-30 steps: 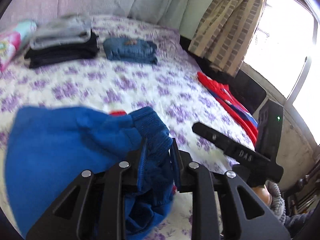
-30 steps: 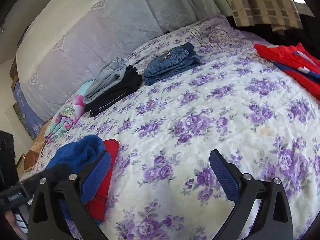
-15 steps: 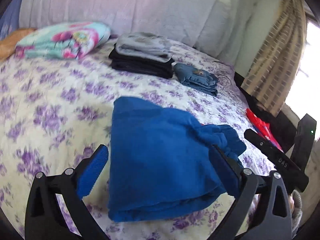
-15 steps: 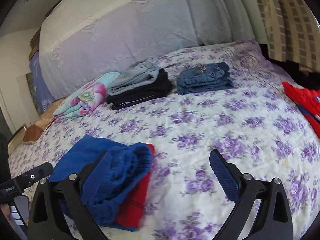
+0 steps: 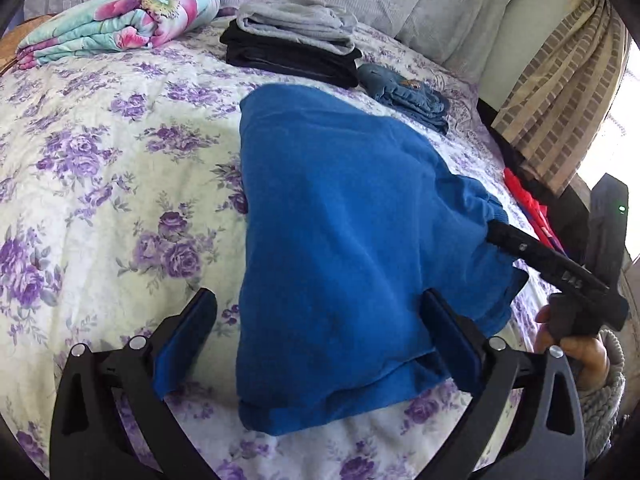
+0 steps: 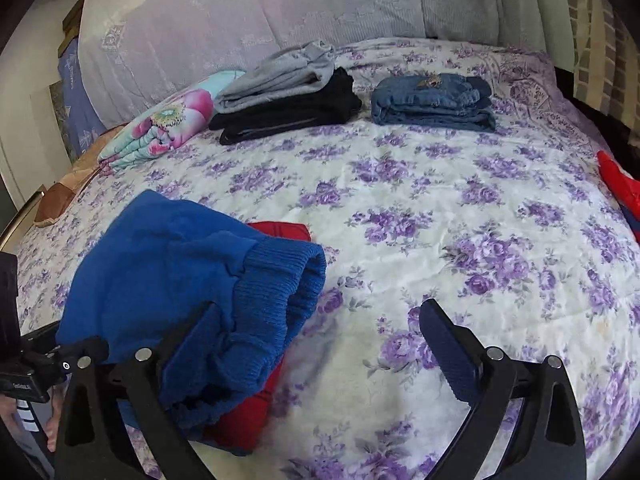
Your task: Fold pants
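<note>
Pants of soft, thick blue fleece (image 5: 340, 240) look light and floppy, best pinched at the ribbed cuff (image 6: 280, 280); left gripper (image 5: 320, 336), jaws just opened, and right gripper (image 6: 320, 344) both gape empty.

Both wrist views look forward and steeply down along their own fingers, close above the bed (image 5: 100, 168). The left view faces the blue pants (image 5: 344, 240) head-on. The right view sees them (image 6: 180, 280) at lower left. Both share the folded stacks (image 5: 292, 46) (image 6: 288, 92) by the headboard.
</note>
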Demonstrator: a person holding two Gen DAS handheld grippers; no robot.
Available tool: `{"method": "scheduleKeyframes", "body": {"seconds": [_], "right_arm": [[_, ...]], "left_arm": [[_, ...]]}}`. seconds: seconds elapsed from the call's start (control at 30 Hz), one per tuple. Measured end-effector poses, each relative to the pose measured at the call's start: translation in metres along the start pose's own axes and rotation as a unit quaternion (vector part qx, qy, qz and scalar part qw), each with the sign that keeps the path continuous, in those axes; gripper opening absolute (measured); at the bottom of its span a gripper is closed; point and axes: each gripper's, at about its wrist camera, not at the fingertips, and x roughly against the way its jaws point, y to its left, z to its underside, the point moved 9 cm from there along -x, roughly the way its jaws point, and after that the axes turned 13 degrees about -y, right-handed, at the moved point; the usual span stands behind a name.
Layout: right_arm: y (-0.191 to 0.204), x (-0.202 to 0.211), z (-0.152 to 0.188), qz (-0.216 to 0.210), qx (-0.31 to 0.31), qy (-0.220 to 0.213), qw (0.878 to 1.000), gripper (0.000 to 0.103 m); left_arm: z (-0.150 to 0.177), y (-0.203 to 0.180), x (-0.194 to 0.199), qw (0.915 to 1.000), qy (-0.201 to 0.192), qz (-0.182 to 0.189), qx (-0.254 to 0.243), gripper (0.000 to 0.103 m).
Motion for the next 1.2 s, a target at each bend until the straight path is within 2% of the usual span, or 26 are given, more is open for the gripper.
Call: {"method": "scheduleKeyframes", "body": {"seconds": [0.07,0.13,0.23,0.33,0.4,0.47,0.53,0.63,0.7,0.73,0.87,0.97,1.03,1.1,1.13,1.2], "right_arm": [[0.008,0.021,-0.007,0.008,0.031,-0.026,0.999,0.099],[0.026,0.036,-0.006,-0.007,0.066,-0.035,0.997,0.099],[0.045,0.040,0.010,-0.011,0.117,-0.021,0.993,0.099],[0.046,0.034,0.027,0.006,0.152,-0.008,0.988,0.099],[0.031,0.027,0.032,0.016,0.142,0.010,0.990,0.099],[0.016,0.027,0.030,0.003,0.103,0.017,0.995,0.099],[0.003,0.028,0.029,0.006,0.086,0.013,0.996,0.099],[-0.018,0.030,0.023,0.034,0.061,0.003,0.998,0.099],[-0.031,0.034,0.019,0.077,0.056,-0.003,0.995,0.099],[-0.032,0.036,0.016,0.084,0.062,-0.010,0.995,0.099],[-0.009,0.053,0.000,0.048,0.064,-0.046,0.996,0.099],[0.022,0.053,-0.001,0.015,0.090,-0.047,0.995,0.099],[0.033,0.045,0.007,0.011,0.111,-0.033,0.993,0.099],[0.027,0.028,0.020,0.037,0.134,-0.003,0.990,0.099],[0.022,0.024,0.025,0.034,0.127,0.006,0.991,0.099],[0.009,0.019,0.031,0.007,0.075,0.029,0.997,0.099]], "left_arm": [[-0.003,0.000,0.005,0.9999,-0.013,0.002,0.004,0.099],[-0.008,0.002,0.009,0.9996,-0.024,0.006,0.016,0.099],[-0.014,0.010,0.014,0.9989,-0.040,-0.017,0.020,0.099],[-0.012,0.014,0.013,0.9987,-0.034,-0.031,0.020,0.099],[-0.009,0.016,0.010,0.9988,-0.027,-0.039,0.014,0.099],[-0.008,0.018,0.008,0.9988,-0.024,-0.042,0.009,0.099],[-0.008,0.016,0.007,0.9987,-0.024,-0.045,0.000,0.099],[-0.009,0.016,0.007,0.9981,-0.029,-0.054,-0.009,0.099],[-0.009,0.018,0.007,0.9975,-0.030,-0.063,-0.010,0.099],[-0.009,0.019,0.007,0.9974,-0.031,-0.065,-0.008,0.099],[-0.009,0.019,0.007,0.9974,-0.031,-0.065,-0.008,0.099],[-0.008,0.018,0.008,0.9972,-0.032,-0.067,-0.009,0.099],[-0.008,0.018,0.008,0.9972,-0.032,-0.067,-0.008,0.099],[-0.008,0.017,0.009,0.9972,-0.032,-0.067,-0.007,0.099],[-0.007,0.017,0.009,0.9974,-0.031,-0.064,-0.007,0.099],[-0.006,0.015,0.008,0.9978,-0.028,-0.060,-0.010,0.099]]}}
